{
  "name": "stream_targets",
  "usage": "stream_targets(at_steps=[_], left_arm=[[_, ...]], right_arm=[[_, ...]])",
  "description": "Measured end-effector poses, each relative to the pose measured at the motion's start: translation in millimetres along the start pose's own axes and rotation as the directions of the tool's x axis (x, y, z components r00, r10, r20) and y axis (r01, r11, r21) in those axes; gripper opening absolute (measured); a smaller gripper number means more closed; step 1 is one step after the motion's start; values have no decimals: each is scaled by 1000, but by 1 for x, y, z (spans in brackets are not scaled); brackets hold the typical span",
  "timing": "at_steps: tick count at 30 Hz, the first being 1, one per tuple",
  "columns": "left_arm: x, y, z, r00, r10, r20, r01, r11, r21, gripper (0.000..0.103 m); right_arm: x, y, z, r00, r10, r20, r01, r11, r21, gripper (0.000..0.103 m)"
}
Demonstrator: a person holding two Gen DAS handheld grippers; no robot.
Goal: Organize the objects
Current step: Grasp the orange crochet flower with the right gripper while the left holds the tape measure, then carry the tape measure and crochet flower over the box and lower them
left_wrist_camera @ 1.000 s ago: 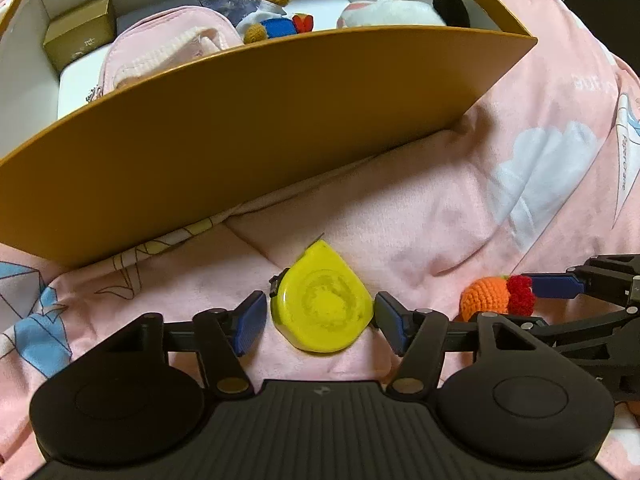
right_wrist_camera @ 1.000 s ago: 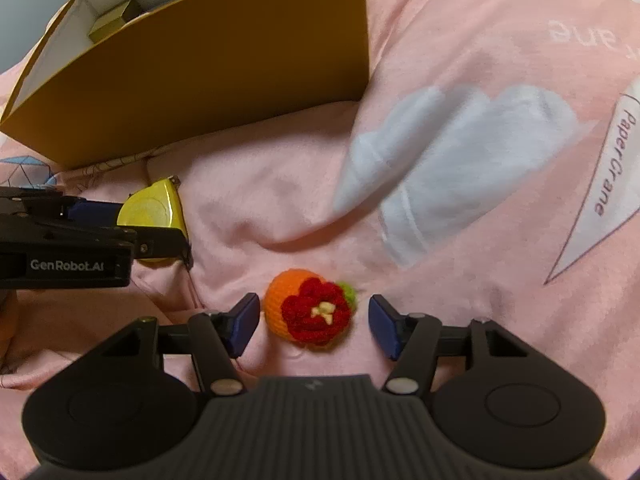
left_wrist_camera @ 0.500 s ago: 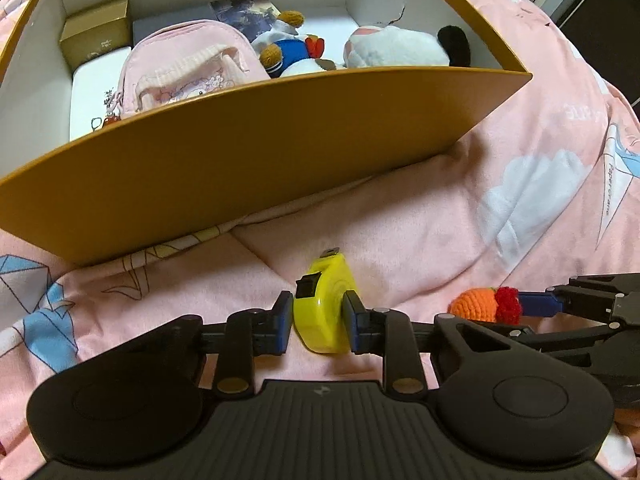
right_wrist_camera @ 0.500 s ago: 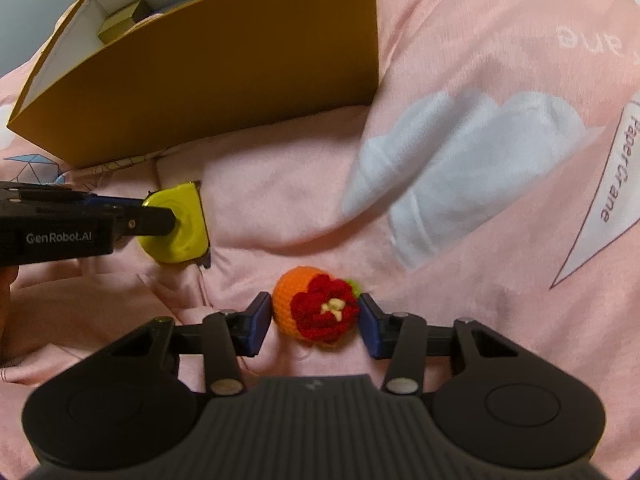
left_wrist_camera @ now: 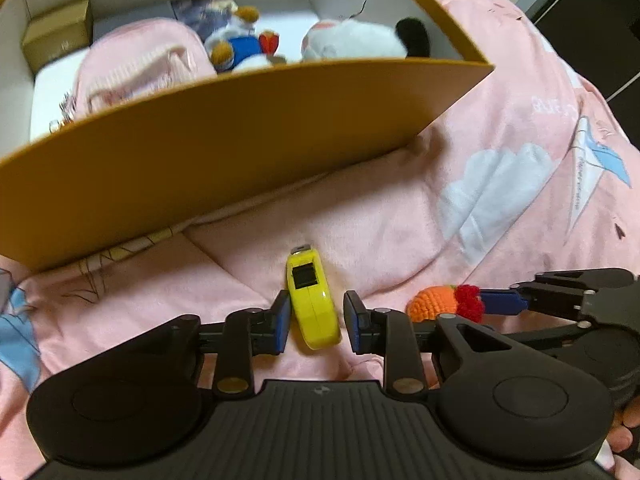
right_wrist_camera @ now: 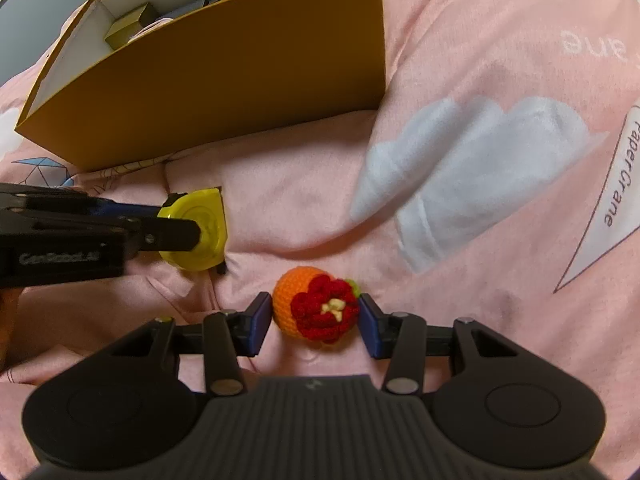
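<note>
Pink bedspread (left_wrist_camera: pixel 380 220); tape measure (left_wrist_camera: pixel 312 304) between left tool (left_wrist_camera: pixel 316 320) pads.
</note>
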State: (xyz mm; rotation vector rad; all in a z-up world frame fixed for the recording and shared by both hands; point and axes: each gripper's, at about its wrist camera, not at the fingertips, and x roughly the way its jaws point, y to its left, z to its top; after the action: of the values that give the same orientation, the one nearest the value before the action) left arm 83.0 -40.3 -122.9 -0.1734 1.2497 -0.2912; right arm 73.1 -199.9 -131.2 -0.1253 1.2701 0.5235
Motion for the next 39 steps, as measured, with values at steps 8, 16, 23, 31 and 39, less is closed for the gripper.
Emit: stream_targets(at_steps=[8,16,23,31,39], left_arm=[[-16,-2,1,998,-12,59,12,1000,9,24],[-60,-13,18,983,-71,169,64,997,43,24],[-100,-17,47,949,-118,293,106,993,56,24],[-106,-5,90,926,-57,374,50,998,27,24],[-69,18,129,933,-60,354,70,997,-15,24]], right_arm=[[-10,-2,2,999,8,37,-8,1000,-9,48],[-53,8,25,987,19,160,-9,998,-62,47],[-106,20,52,950,72,303,-28,989,-146,47],[-129,38,90,903,91,419,23,965,-261,47],[-98,42,145,908,34,418,104,947,-303,47]])
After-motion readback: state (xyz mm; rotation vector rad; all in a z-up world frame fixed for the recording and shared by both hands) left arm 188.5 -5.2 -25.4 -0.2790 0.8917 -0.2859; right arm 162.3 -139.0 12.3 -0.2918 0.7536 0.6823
